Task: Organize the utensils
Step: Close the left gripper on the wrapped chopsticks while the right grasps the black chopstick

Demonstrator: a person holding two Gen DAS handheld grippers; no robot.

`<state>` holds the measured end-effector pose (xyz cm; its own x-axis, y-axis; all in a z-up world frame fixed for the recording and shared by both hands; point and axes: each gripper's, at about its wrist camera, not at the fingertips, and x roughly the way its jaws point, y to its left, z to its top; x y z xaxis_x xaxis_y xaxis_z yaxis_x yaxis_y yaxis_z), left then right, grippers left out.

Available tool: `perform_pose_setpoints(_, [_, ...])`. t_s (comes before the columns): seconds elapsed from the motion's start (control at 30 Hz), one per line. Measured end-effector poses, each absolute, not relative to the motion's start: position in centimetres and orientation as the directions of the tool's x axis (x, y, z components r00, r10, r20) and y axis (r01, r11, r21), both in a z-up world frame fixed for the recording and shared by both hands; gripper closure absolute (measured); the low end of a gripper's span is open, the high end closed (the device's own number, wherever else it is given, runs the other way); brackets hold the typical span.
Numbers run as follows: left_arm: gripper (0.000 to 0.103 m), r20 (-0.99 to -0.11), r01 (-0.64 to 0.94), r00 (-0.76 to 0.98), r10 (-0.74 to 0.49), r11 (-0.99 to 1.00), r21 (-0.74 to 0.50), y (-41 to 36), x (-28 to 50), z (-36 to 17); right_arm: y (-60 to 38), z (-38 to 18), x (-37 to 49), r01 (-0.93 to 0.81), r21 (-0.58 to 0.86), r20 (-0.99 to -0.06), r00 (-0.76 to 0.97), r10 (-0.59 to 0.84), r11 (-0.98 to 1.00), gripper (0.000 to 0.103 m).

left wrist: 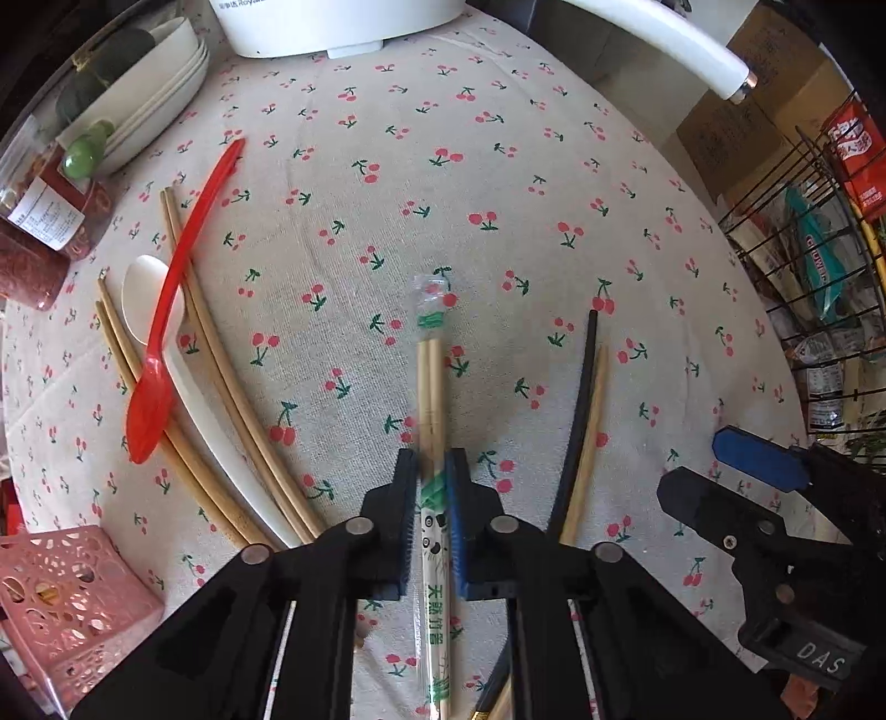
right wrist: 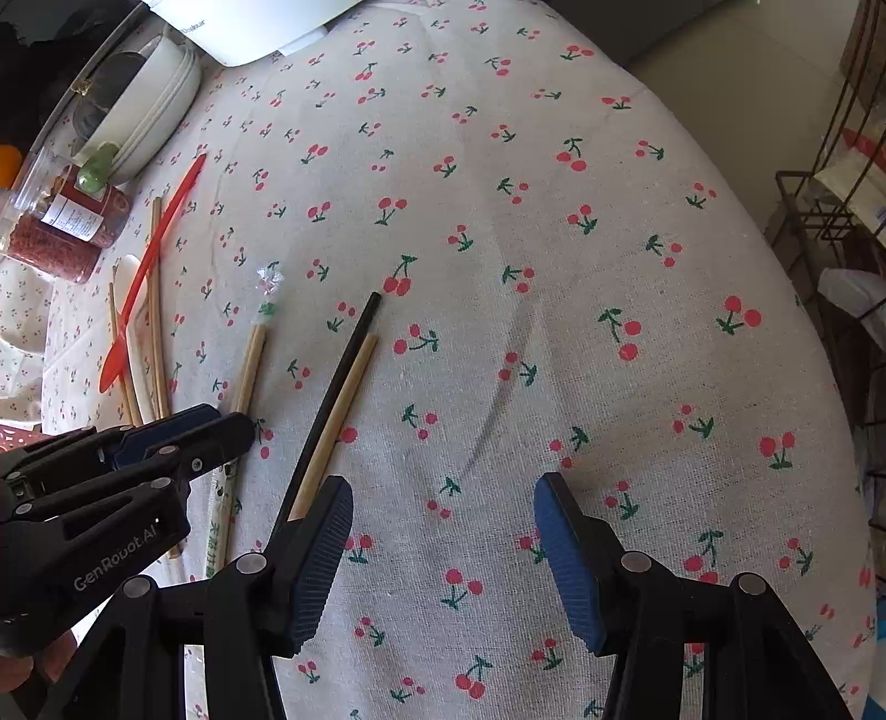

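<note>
My left gripper (left wrist: pixel 431 471) is shut on a plastic-wrapped pair of bamboo chopsticks (left wrist: pixel 431 387), which point away over the cherry-print tablecloth; they also show in the right wrist view (right wrist: pixel 249 365). A black chopstick (left wrist: pixel 578 410) and a bamboo chopstick (left wrist: pixel 587 443) lie side by side just right of it, and in the right wrist view (right wrist: pixel 338 399) they run under my right gripper's left finger. My right gripper (right wrist: pixel 443 554) is open and empty above the cloth. At the left lie a red spoon (left wrist: pixel 166 327), a white spoon (left wrist: pixel 147 293) and several bamboo chopsticks (left wrist: pixel 221 382).
A pink perforated basket (left wrist: pixel 66 603) stands at the near left. Stacked white plates (left wrist: pixel 149 94), a spice jar (left wrist: pixel 44 221) and a white appliance (left wrist: pixel 332 27) stand at the back. A wire rack (left wrist: pixel 819 266) with packets stands at the right.
</note>
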<state>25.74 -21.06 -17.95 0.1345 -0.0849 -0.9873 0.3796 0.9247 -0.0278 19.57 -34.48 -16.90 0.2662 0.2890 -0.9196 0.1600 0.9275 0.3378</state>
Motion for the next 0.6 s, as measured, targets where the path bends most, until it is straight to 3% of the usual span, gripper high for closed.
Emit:
perform_pose_setpoints(0.13, [0.094,-0.980,0.364,0.153,-0.130,0.929,-0.066,-20.1,25.3,-17.1,-33.5,-16.5,19.8,0.140,0.378,-0.902,0.277,0.330,0.915,0.044])
perform_pose_setpoints(0.2, [0.094,-0.972,0.374,0.183,-0.145,0.925,-0.067,-18.4,24.3,-15.9,-33.0,-16.2,20.0,0.126,0.425,-0.880,0.288,0.377,0.896,0.054])
perform_pose_setpoints(0.27, [0.094,-0.964,0.380,0.212,-0.163,0.922,-0.072,-16.9,23.2,-14.6,-32.4,-16.1,20.2,0.111,0.468,-0.858,0.293,0.421,0.877,0.070])
perform_pose_setpoints(0.37, [0.094,-0.951,0.376,0.249,-0.185,0.923,-0.081,-14.2,21.2,-12.9,-31.2,-16.2,20.7,0.095,0.498,-0.843,0.284,0.456,0.862,0.080])
perform_pose_setpoints(0.6, [0.094,-0.929,0.372,0.295,-0.224,0.922,-0.104,-8.4,16.3,-10.7,-29.4,-17.7,21.5,0.123,0.461,-0.872,0.246,0.423,0.879,0.085])
